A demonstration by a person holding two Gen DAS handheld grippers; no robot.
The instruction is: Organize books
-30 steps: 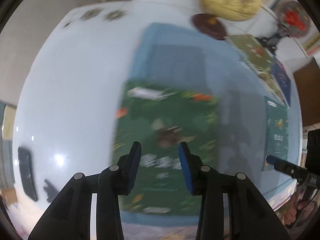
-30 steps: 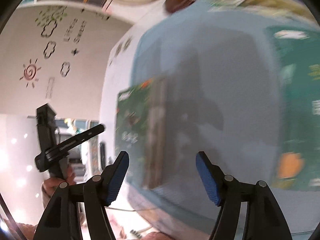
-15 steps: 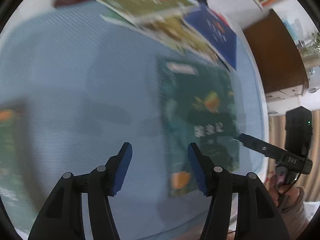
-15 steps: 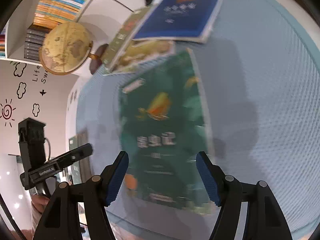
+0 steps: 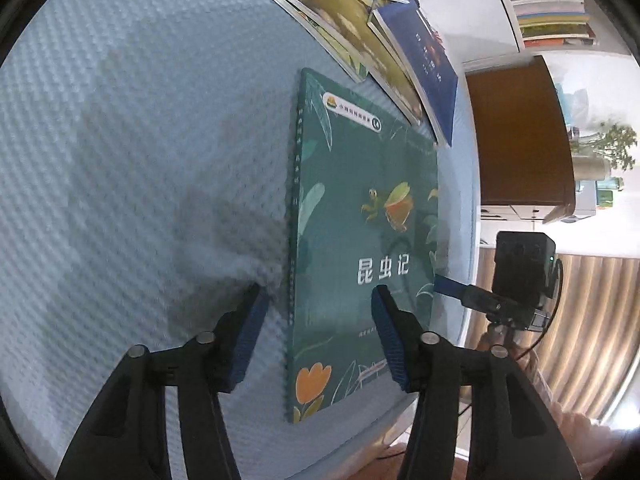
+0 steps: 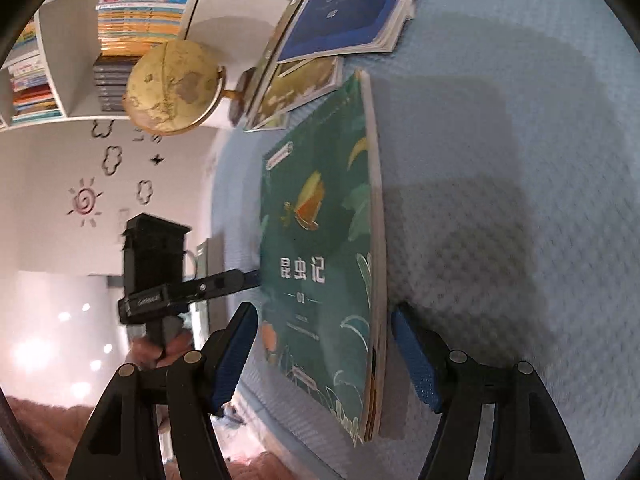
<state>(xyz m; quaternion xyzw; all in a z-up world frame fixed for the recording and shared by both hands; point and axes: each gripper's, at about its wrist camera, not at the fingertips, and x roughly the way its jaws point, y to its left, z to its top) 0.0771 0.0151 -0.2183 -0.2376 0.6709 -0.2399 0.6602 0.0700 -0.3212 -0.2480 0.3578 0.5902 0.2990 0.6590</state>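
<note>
A green insect picture book [image 5: 360,240] lies flat on the blue textured mat [image 5: 140,160], running down the middle right of the left wrist view, its far end just below a loose pile of other books — a blue-covered book [image 5: 424,64] overlapping a yellow-green illustrated book [image 5: 360,36] at the upper right. The left gripper [image 5: 318,322] straddles the book's spine edge at the lower centre, one pad on the mat side and the other over the cover; its jaws are closing, the book's edge between them, though the pads do not look pressed on it yet. The right gripper [image 6: 324,354] comes from the page-edge side, low in its own view, jaws held wide with the same book [image 6: 320,248] between them and nothing gripped. I'd judge the step is picking this book up to stack it. To do it well, the pads need to get under the cover edge rather than skate over it — the book is thin and floppy, so lifting from both long edges together should keep it from sagging or fanning open
</note>
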